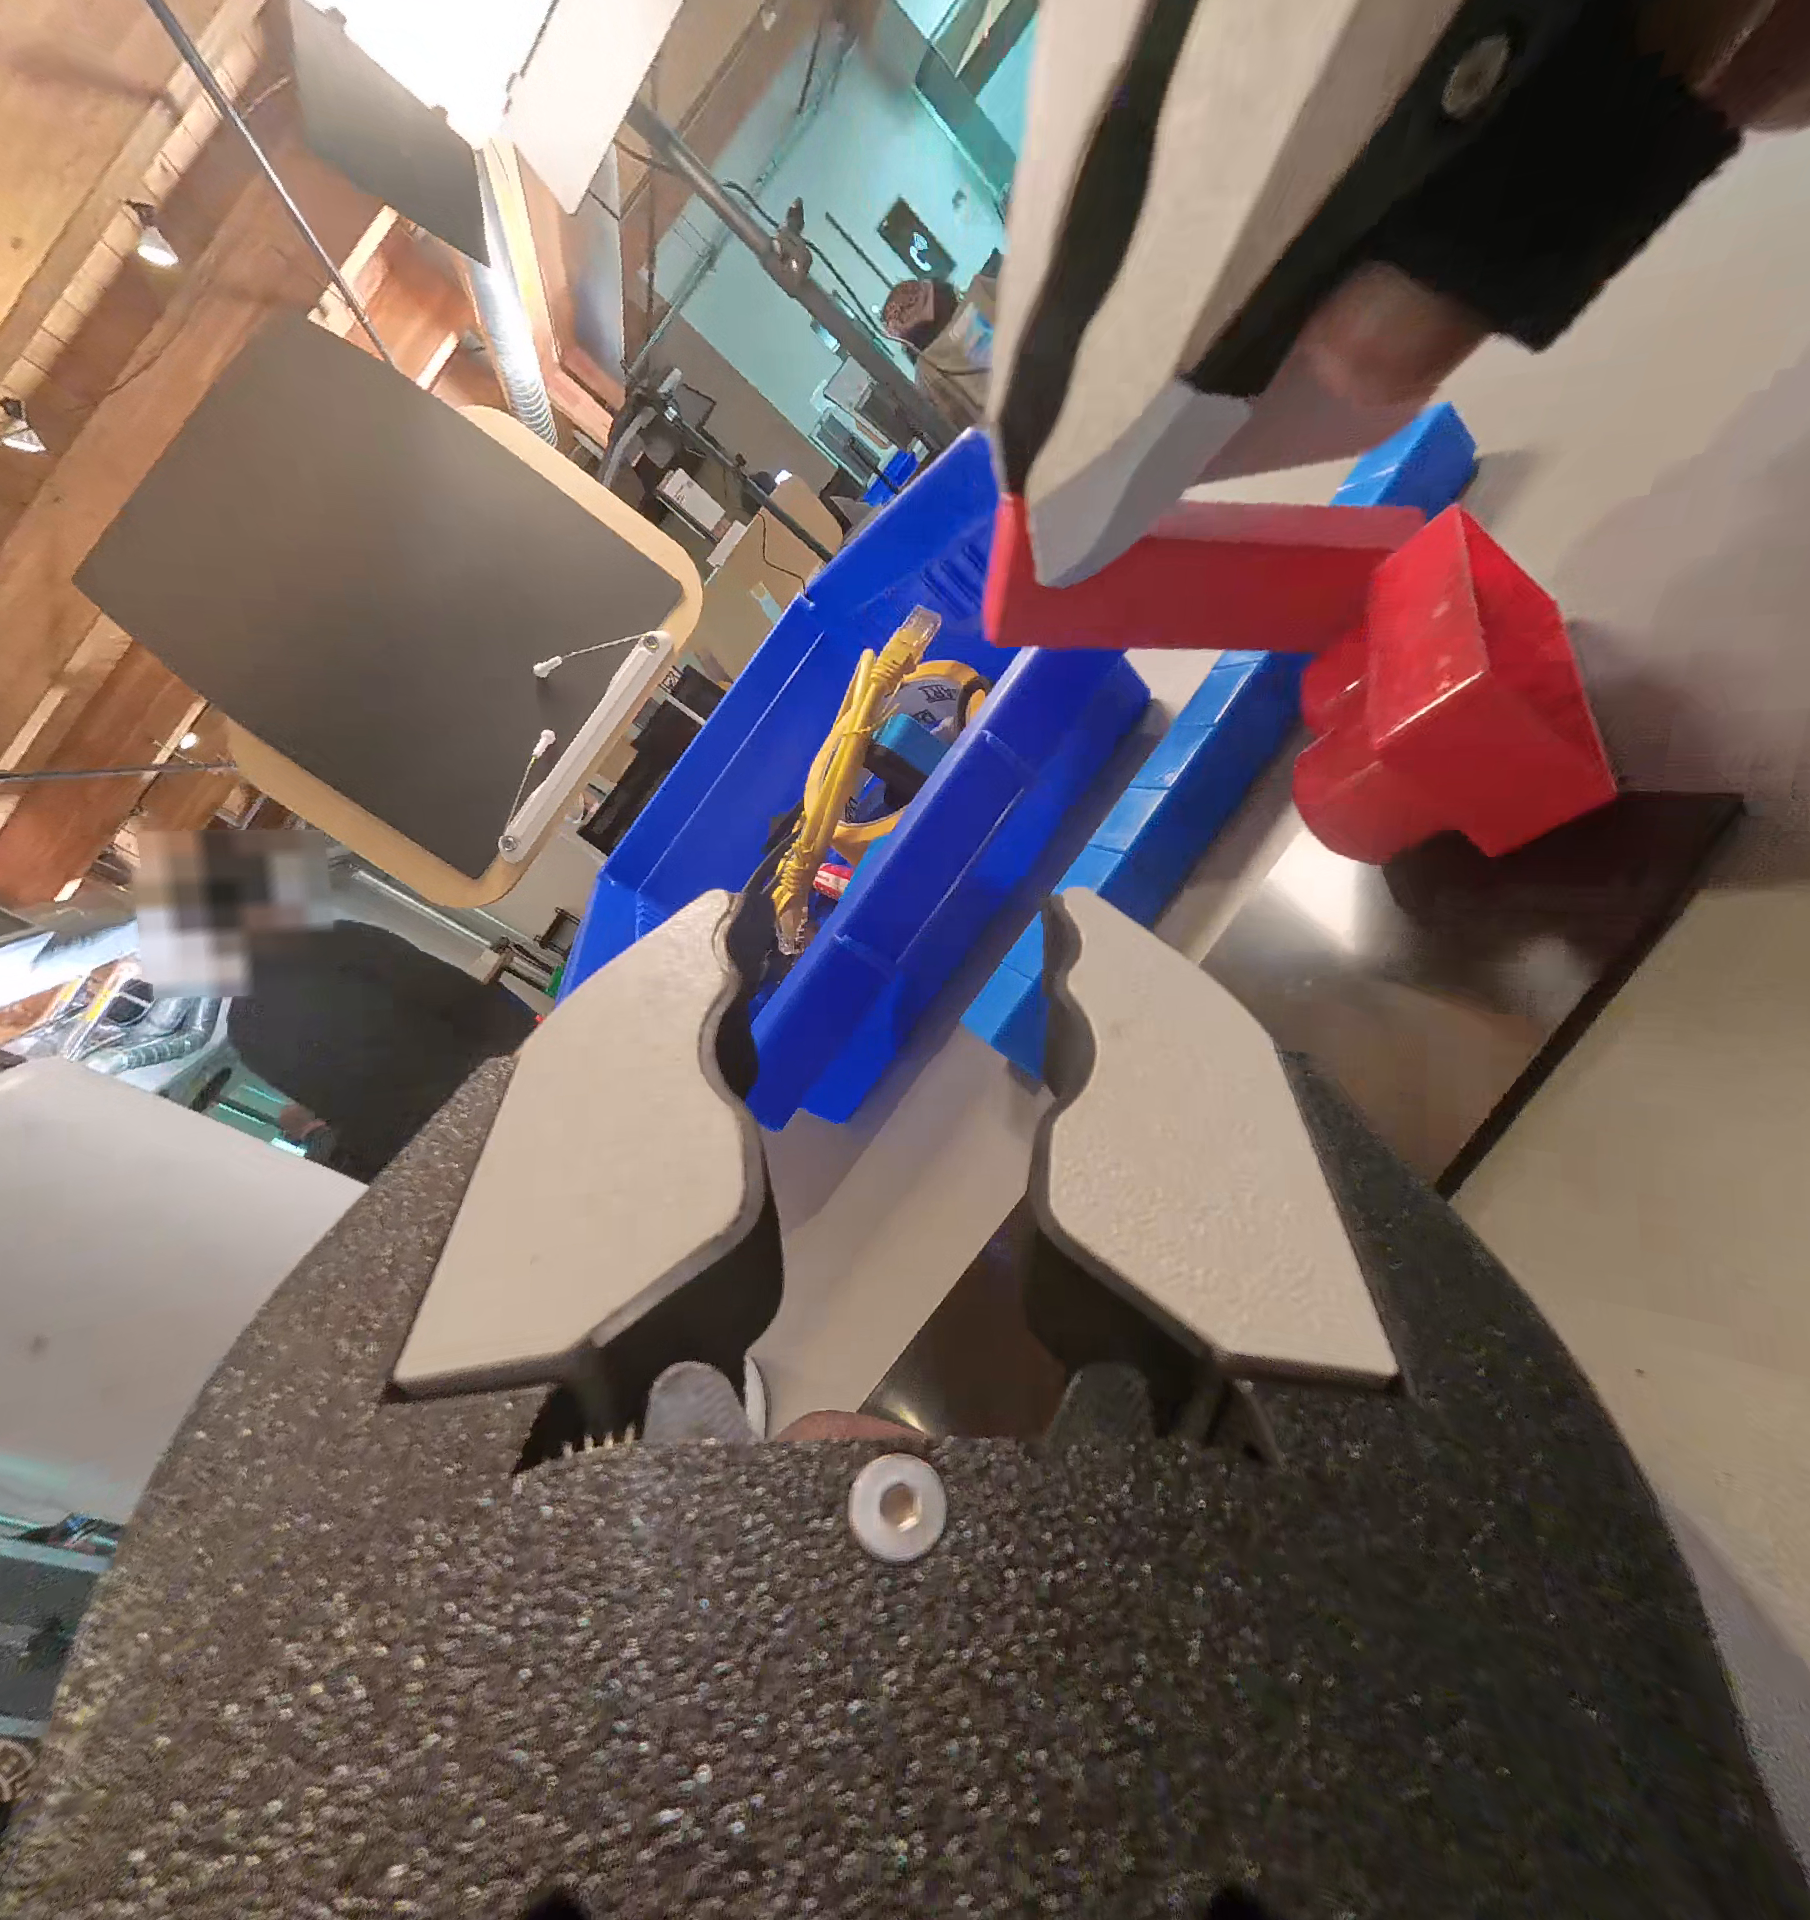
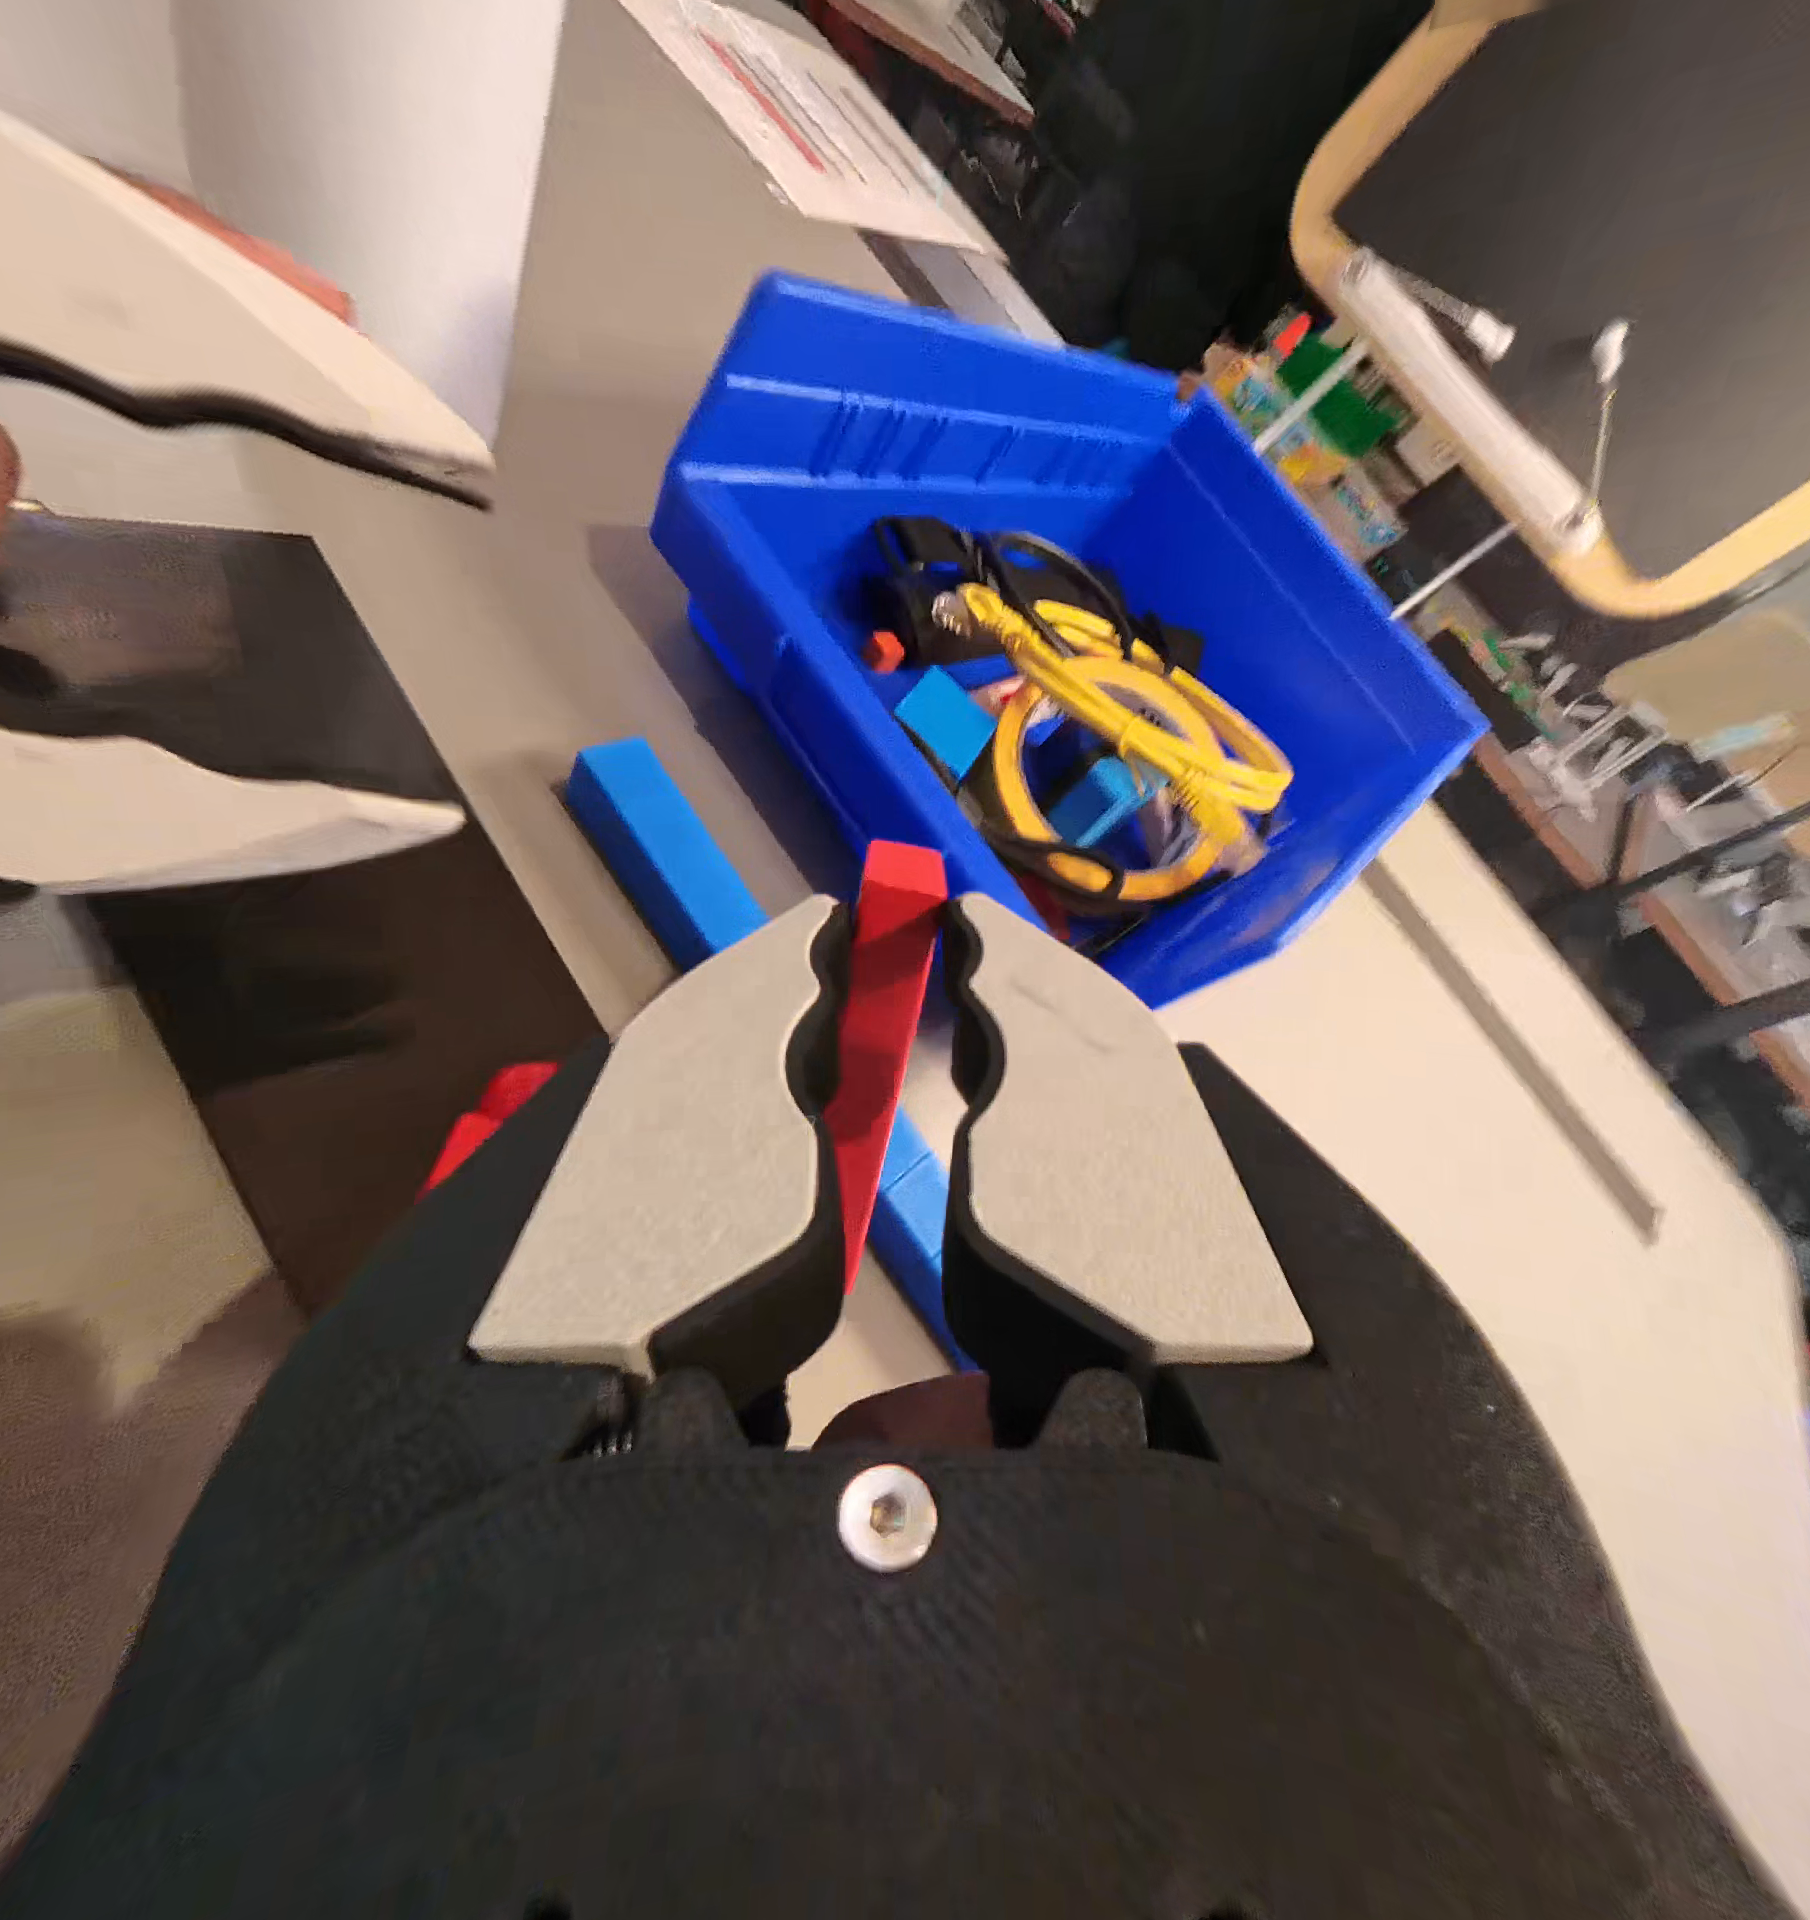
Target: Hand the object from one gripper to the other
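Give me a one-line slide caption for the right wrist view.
Right gripper clamps a red block above the blue bin; open left gripper waits alongside.

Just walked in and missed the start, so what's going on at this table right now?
A person is working two handheld claws. The right claw is shut on a red block, held above the table near a blue bin of cables. The left claw is open and empty, a short way off, so the handover hasn't happened yet.

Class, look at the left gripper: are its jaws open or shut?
Open. The left gripper shows a wide gap between its fingers with nothing in it; the red block sits clamped in the right gripper.
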`<state>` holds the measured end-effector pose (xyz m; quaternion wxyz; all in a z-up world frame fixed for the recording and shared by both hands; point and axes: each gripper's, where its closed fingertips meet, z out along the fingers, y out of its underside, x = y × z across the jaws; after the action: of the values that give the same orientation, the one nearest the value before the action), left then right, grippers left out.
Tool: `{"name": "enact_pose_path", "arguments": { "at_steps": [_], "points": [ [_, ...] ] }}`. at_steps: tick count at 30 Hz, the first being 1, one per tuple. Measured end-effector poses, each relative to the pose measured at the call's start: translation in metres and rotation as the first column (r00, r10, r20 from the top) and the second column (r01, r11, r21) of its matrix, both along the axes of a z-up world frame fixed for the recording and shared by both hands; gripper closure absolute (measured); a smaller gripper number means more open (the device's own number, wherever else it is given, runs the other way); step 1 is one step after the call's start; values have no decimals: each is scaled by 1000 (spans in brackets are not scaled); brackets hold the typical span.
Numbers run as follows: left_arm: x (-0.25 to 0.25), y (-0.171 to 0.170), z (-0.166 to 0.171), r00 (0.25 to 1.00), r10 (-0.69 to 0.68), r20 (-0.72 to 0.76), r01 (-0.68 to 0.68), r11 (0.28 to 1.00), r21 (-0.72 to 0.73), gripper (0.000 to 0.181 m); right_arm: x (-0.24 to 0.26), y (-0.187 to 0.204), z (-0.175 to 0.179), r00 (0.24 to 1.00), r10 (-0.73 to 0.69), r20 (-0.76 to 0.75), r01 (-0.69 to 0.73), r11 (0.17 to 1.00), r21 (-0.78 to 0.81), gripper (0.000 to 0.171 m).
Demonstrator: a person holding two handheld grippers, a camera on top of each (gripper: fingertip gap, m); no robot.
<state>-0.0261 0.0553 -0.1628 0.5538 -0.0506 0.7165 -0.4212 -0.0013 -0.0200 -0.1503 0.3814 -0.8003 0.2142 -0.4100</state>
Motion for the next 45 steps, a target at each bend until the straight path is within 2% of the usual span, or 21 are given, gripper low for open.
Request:
{"name": "enact_pose_path", "arguments": {
  "at_steps": [3,8,12,15,18,23,27,30,31,32,37,45],
  "points": [
    [1,0,-1,1000,3,-3,-3,1000,4,128,0,-8,-17,997,16,-72,-11,997,78,158],
    [0,-2,-3,1000,2,8,-2,1000,26,129,0,-15,-21,996,17,-93,-11,998,59,166],
    [-3,-2,-1,1000,-9,20,8,1000,17,129,-8,-32,-22,991,3,-132,-2,1000,13,145],
    [-3,-2,-1,1000,-10,23,9,1000,14,129,-20,-55,-29,981,6,-192,-10,1000,-18,139],
    [-3,-2,0,1000,-11,25,11,1000,11,130,-32,-73,-41,959,51,-280,-48,999,17,135],
    [-3,-3,-2,1000,-12,22,12,1000,22,130,-35,-73,-64,901,142,-410,-100,987,123,124],
    [-3,-3,-2,1000,-12,19,11,1000,24,129,-39,-71,-81,860,126,-495,-113,992,56,121],
    [-3,-3,-2,1000,-15,17,14,1000,22,129,-42,-65,-82,852,137,-505,-124,991,59,121],
    [-3,-3,-2,1000,-16,16,16,1000,22,129,-42,-64,-82,851,133,-508,-119,991,60,125],
    [-3,-3,-2,1000,-18,18,17,1000,22,129,-41,-63,-82,851,125,-510,-110,992,59,135],
    [-5,-2,2,999,-29,25,29,1000,-6,130,-35,-61,-79,887,97,-452,-101,995,15,137],
    [-18,-6,11,990,-137,24,139,987,-77,129,-49,-53,-19,944,185,-273,-160,981,113,138]
  ]
}}
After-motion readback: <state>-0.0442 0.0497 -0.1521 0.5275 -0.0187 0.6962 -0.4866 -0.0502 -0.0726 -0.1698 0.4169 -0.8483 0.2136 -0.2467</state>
